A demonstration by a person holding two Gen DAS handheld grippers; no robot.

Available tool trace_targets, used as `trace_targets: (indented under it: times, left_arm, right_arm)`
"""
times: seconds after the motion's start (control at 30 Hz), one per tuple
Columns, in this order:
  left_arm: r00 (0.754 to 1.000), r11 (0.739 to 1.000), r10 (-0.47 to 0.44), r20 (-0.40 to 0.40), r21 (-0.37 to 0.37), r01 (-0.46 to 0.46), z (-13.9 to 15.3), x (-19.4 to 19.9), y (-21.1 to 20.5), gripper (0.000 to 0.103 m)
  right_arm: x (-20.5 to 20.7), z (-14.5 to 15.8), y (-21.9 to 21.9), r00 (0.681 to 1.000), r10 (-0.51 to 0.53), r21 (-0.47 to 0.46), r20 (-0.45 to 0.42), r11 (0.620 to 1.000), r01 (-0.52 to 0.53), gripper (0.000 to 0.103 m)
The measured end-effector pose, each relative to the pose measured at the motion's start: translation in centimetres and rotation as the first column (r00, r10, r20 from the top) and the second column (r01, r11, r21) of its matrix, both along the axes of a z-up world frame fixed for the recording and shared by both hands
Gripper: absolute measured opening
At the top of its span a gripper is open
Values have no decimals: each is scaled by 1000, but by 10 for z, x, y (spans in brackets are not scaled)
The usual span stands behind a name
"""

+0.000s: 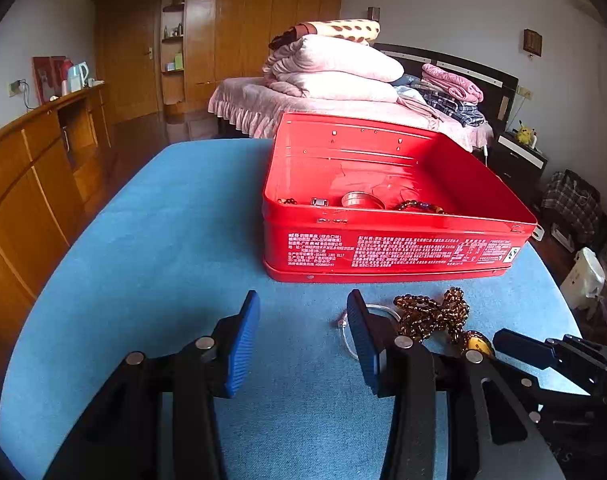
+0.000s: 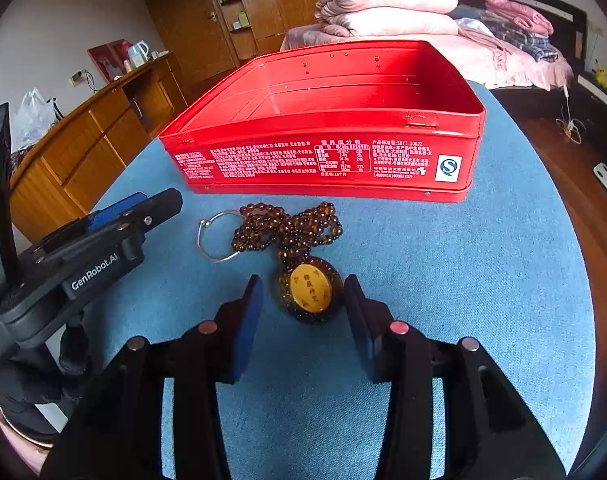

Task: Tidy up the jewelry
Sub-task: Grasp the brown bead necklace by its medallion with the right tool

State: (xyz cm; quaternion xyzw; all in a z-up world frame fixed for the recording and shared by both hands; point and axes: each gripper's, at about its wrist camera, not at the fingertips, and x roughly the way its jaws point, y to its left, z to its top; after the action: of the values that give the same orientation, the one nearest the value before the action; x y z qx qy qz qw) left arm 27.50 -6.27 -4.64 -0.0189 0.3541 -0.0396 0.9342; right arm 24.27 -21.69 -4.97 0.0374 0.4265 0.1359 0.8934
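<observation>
An open red tin box (image 1: 383,256) stands on the blue table and holds a beaded bracelet (image 1: 419,206) and small silver pieces (image 1: 361,200). In front of it lie a brown bead necklace (image 2: 287,228) with a round yellow pendant (image 2: 309,288) and a silver bangle (image 2: 215,236). My right gripper (image 2: 303,284) straddles the pendant, its pads a little apart from it on both sides. My left gripper (image 1: 303,320) hangs open over bare cloth, left of the bangle (image 1: 355,332) and necklace (image 1: 431,316), with nothing between its fingers.
The blue tabletop (image 1: 163,240) is rounded, with its edges near on the left and right. A wooden cabinet (image 1: 31,168) lines the left wall. Behind the table a bed (image 1: 343,100) carries folded quilts. Bags (image 1: 583,280) sit on the floor at right.
</observation>
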Motion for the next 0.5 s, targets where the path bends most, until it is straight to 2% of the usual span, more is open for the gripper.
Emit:
trace_targets:
  times: [0.3,0.43,0.5]
  left_arm:
    - [1000,1000,17,-11,-11,-17,-1,2,5,45]
    - [1000,1000,18,-13,-13,-18,-1,2,8,45]
    - [1000,1000,17,-13,-15,-17,-1,2,8,45]
  right_arm:
    - [20,-7,19,1000,-3,-72,-15,997,2,43]
    - [24,-9,21,1000,-26,-106,-6,994,26,29]
    - [24,-9,18,1000,-28,-90,-4,996,27,28]
